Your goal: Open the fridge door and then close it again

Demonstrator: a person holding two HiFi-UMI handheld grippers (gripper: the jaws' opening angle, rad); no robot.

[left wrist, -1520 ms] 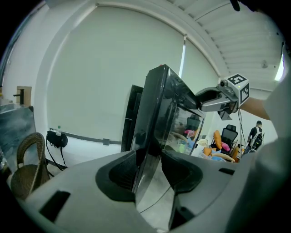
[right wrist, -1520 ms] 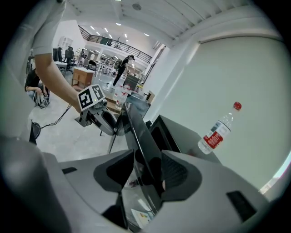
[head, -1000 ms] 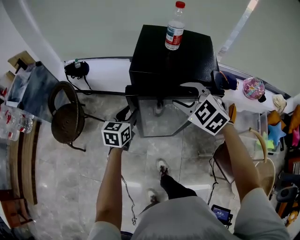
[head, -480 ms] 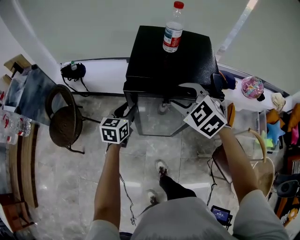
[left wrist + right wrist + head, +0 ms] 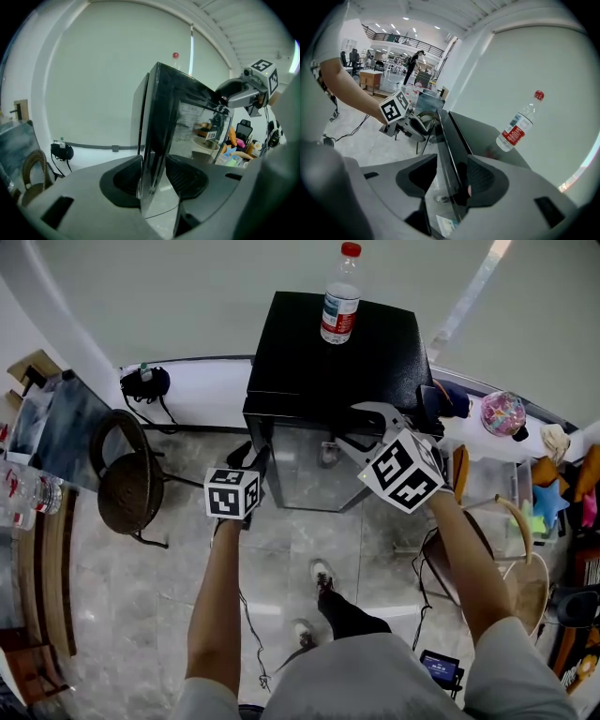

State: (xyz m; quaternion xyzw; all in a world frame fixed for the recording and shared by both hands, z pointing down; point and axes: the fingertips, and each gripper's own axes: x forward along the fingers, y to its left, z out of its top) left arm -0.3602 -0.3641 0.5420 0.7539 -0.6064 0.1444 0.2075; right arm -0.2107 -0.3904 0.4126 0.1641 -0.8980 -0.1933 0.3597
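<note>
A small black fridge [image 5: 333,352] stands against the wall, and its glass door [image 5: 305,470] sits close to the cabinet with a thin gap at the left edge. My left gripper [image 5: 251,463] holds the door's left edge [image 5: 152,140], a pad on each face. My right gripper [image 5: 364,423] straddles the door's top edge near the right corner, its pads [image 5: 480,176] against the door [image 5: 449,140]. On the fridge top stands a clear water bottle [image 5: 339,298] with a red cap.
A round dark chair [image 5: 127,479] stands left of the fridge, and a black device with cables [image 5: 141,382] lies by the wall. Toys and a pink ball [image 5: 502,413] crowd the right, with a basket [image 5: 520,559] nearby. The person's feet [image 5: 323,570] stand before the door.
The left gripper has moved a little toward the fridge with the door's edge, and the door now lies closer to the cabinet. The right gripper shifted slightly left along the top edge.
</note>
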